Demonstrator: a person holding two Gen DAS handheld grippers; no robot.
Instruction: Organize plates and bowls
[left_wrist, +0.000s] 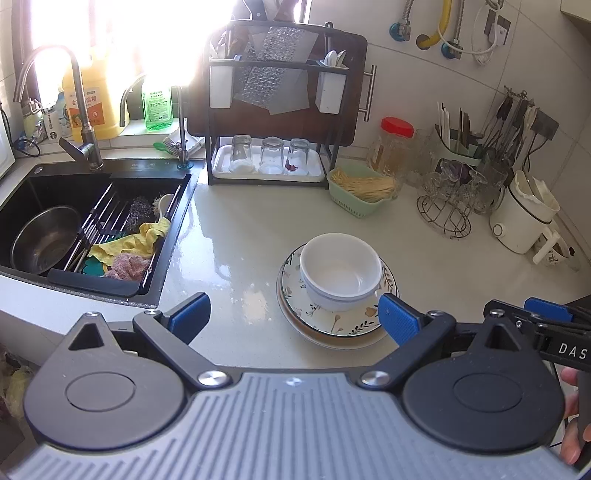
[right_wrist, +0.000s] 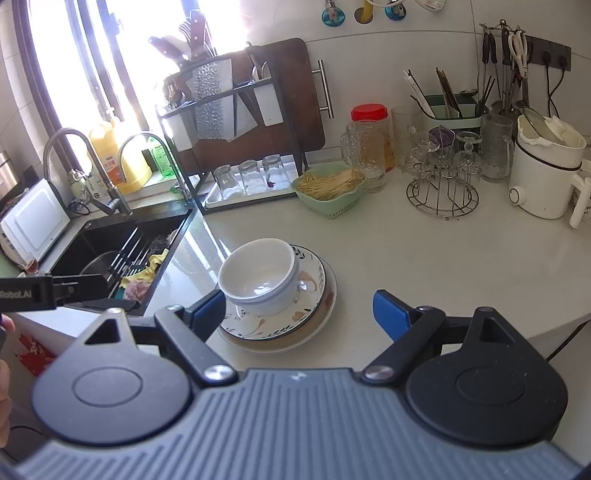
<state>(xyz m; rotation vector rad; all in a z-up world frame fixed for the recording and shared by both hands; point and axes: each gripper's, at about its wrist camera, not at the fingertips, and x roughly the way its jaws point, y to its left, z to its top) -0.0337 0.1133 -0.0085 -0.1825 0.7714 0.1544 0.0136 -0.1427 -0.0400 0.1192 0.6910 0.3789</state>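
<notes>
Left wrist view: the left gripper (left_wrist: 295, 319) has its blue-padded fingers spread wide and holds nothing. Nested white ceramic bowls (left_wrist: 340, 271) sit on a stack of leaf-patterned round plates (left_wrist: 332, 321) on the pale glossy countertop (left_wrist: 236, 236); the stack lies ahead and to the right of this gripper, its near rim beside the right pad. A black sink (left_wrist: 92, 221) is well left of the stack.

Right wrist view: the right gripper (right_wrist: 299, 314) is likewise spread and empty. The stack lies ahead and slightly left, the bowls (right_wrist: 258, 277) just beyond the left pad. Being round, it offers no long axis. Both grippers look about equally near.
</notes>
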